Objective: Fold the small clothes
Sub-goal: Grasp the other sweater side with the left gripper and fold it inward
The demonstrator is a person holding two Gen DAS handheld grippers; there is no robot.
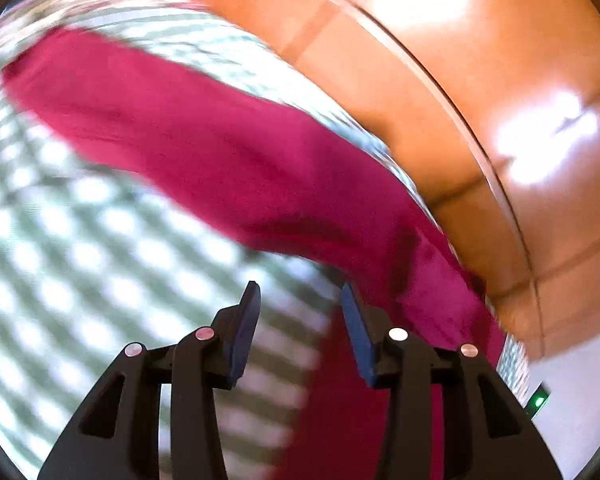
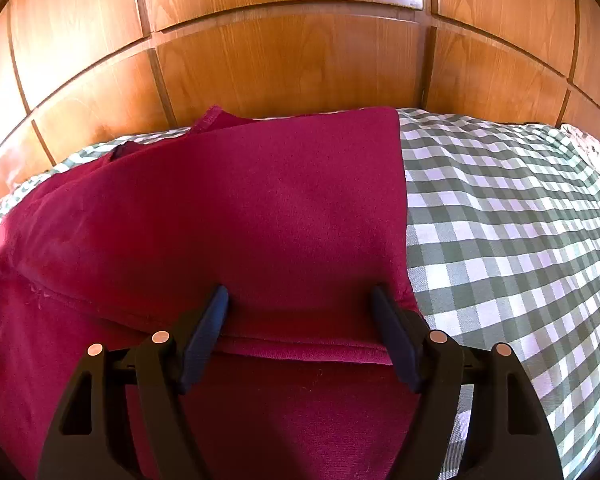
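Observation:
A dark red garment (image 2: 236,216) lies on the green and white checked cloth (image 2: 500,216), partly folded, with a straight folded edge on its right side. My right gripper (image 2: 300,300) is open just above the garment's near hem, fingers apart, holding nothing. In the blurred left wrist view the same red garment (image 1: 228,152) runs as a band from upper left to lower right. My left gripper (image 1: 300,292) is open over the checked cloth (image 1: 80,260), its right finger (image 1: 356,332) next to the garment's edge, and it holds nothing.
A wooden panelled headboard (image 2: 292,64) rises directly behind the bed, close to the garment's far edge; it also shows in the left wrist view (image 1: 480,80). A patterned fabric (image 2: 596,156) lies at the far right. A small green light (image 1: 539,401) glows at the lower right.

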